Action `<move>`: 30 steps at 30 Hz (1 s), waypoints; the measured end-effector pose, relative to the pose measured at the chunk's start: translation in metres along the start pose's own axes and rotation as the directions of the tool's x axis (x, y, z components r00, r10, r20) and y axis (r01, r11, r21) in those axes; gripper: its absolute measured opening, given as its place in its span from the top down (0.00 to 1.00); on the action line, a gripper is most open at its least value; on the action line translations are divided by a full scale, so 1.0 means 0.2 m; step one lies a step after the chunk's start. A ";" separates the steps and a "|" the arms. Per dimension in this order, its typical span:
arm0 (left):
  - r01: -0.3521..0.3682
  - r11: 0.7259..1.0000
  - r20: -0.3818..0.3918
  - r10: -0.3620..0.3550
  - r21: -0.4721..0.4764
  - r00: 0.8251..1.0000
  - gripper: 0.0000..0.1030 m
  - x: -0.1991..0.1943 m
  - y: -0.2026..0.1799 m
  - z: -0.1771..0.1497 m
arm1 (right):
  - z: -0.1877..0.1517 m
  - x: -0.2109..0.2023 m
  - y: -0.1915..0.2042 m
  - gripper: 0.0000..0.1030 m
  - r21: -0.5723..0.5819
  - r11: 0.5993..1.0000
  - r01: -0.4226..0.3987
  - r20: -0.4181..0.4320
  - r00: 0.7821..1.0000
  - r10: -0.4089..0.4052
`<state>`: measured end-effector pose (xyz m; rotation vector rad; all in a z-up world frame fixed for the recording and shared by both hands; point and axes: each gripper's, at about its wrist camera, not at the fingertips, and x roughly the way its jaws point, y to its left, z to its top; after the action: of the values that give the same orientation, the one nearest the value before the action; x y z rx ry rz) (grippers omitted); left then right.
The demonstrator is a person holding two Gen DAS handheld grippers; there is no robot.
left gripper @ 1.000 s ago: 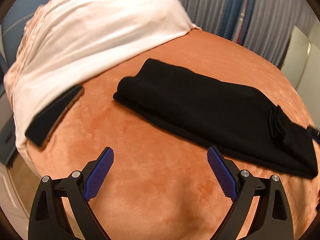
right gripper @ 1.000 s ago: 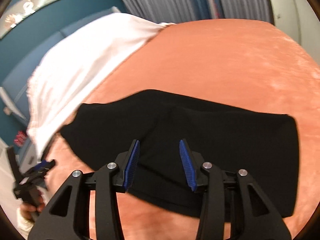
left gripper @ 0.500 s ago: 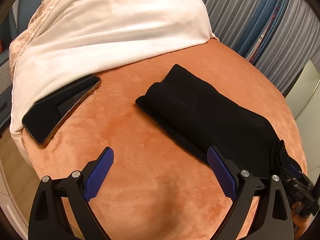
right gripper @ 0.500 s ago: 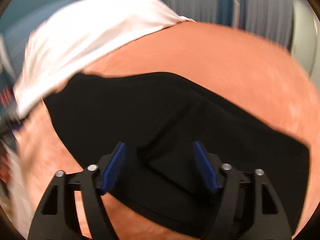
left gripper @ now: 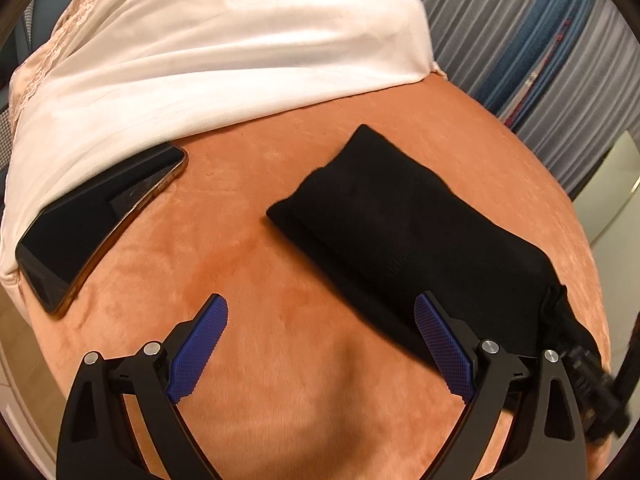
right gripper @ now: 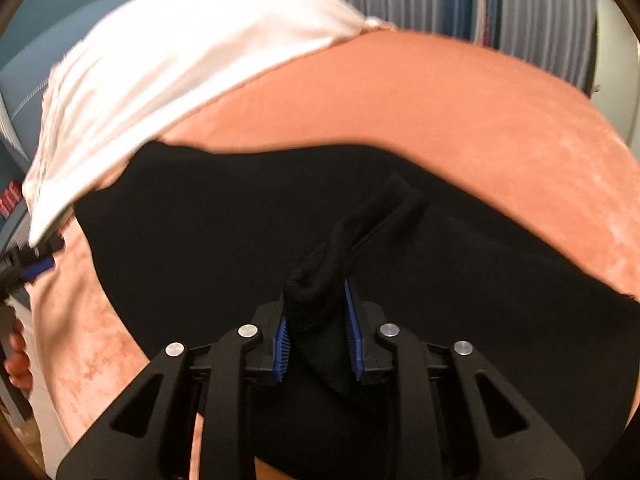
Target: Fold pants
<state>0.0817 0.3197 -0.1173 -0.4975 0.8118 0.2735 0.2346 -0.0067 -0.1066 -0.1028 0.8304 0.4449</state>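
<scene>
The black pants [right gripper: 208,248] lie folded on the orange plush bed cover [left gripper: 248,264]; a bunched fold at their near edge now stands raised between the pads of the right tongs [right gripper: 317,320]. These tongs have just been closing and grip that fold, whereas a second ago they stood open over flat cloth. The left tongs [left gripper: 320,344] remain wide open and empty above bare cover, now nearer the pants' left end. A dark phone [left gripper: 96,224] lies left of the pants, partly under the white sheet [left gripper: 224,48].
</scene>
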 end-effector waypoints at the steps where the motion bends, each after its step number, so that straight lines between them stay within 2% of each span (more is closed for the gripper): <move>1: 0.010 1.000 -0.003 -0.010 -0.011 1.000 0.10 0.02 0.00 0.02 | -0.01 -0.01 0.00 0.65 0.000 1.000 -0.001 0.026 1.000 0.001; 3: 0.044 0.998 -0.007 -0.044 -0.046 0.999 0.10 0.06 0.02 0.06 | -0.01 -0.10 -0.01 0.57 0.041 0.998 -0.051 0.065 0.997 0.049; 4: 0.056 0.997 -0.007 -0.056 -0.056 0.998 0.10 0.07 0.02 0.08 | -0.03 -0.18 -0.03 0.58 0.076 0.993 -0.094 0.102 0.991 0.087; 6: 0.077 0.993 -0.014 -0.078 -0.085 0.997 0.10 0.11 0.03 0.13 | -0.05 -0.31 -0.08 0.58 0.113 0.987 -0.116 0.155 0.983 0.098; 8: 0.109 0.987 -0.017 -0.112 -0.119 0.994 0.10 0.15 0.03 0.16 | -0.13 -0.45 -0.17 0.56 0.155 0.982 -0.109 0.201 0.977 0.077; 10: 0.178 0.965 -0.044 -0.189 -0.191 0.981 0.10 0.23 0.04 0.19 | -0.20 -0.57 -0.26 0.53 0.196 0.978 -0.077 0.225 0.974 0.031; 12: 0.160 0.956 -0.061 -0.180 -0.247 0.982 0.10 0.30 0.05 0.21 | -0.28 -0.66 -0.31 0.53 0.223 0.974 -0.039 0.230 0.973 -0.014; 14: 0.129 0.964 -0.057 -0.146 -0.234 0.988 0.11 0.32 0.02 0.22 | -0.37 -0.74 -0.39 0.46 0.259 0.966 0.008 0.223 0.972 -0.068; 15: 0.111 0.971 -0.057 -0.126 -0.213 0.990 0.11 0.32 -0.01 0.23 | -0.42 -0.78 -0.44 0.40 0.286 0.958 0.028 0.219 0.971 -0.094; 16: 0.100 0.975 -0.055 -0.113 -0.197 0.992 0.16 0.32 -0.04 0.23 | -0.44 -0.80 -0.46 0.39 0.301 0.953 0.034 0.216 0.971 -0.103; 17: 0.094 0.980 -0.053 -0.104 -0.174 0.993 0.38 0.32 -0.07 0.23 | -0.50 -0.84 -0.51 0.39 0.329 0.944 0.038 0.211 0.971 -0.113; 18: 0.086 0.984 -0.054 -0.096 -0.158 0.994 0.54 0.32 -0.09 0.23 | -0.53 -0.85 -0.53 0.39 0.343 0.939 0.043 0.209 0.970 -0.121; 19: 0.063 0.988 -0.053 -0.071 -0.142 0.996 0.80 0.32 -0.12 0.22 | -0.55 -0.87 -0.56 0.39 0.356 0.933 0.052 0.207 0.969 -0.133; 20: 0.046 0.992 -0.040 -0.052 -0.121 0.998 0.88 0.30 -0.15 0.22 | -0.59 -0.89 -0.59 0.39 0.368 0.928 0.063 0.204 0.968 -0.147; 23: 0.010 1.000 0.069 -0.012 0.026 0.998 0.89 0.15 -0.36 0.21 | -0.65 -0.94 -0.68 0.38 0.402 0.910 0.099 0.193 0.963 -0.190; 26: 0.030 0.983 0.155 -0.059 0.183 0.986 0.89 -0.04 -0.68 0.19 | -0.72 -0.99 -0.76 0.32 0.449 0.887 0.109 0.192 0.958 -0.215; 29: 0.065 0.930 0.211 -0.149 0.362 0.966 0.89 -0.23 -1.07 0.10 | -0.79 -1.02 -0.86 0.32 0.505 0.859 0.087 0.197 0.957 -0.213; 30: 0.083 0.900 0.214 -0.190 0.428 0.958 0.89 -0.29 -1.22 0.04 | -0.79 -1.02 -0.89 0.32 0.518 0.852 0.082 0.197 0.957 -0.212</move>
<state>0.1506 0.1147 0.0078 -0.1119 0.5604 0.0243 0.0792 -0.2784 -0.0784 0.3709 0.6621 0.0769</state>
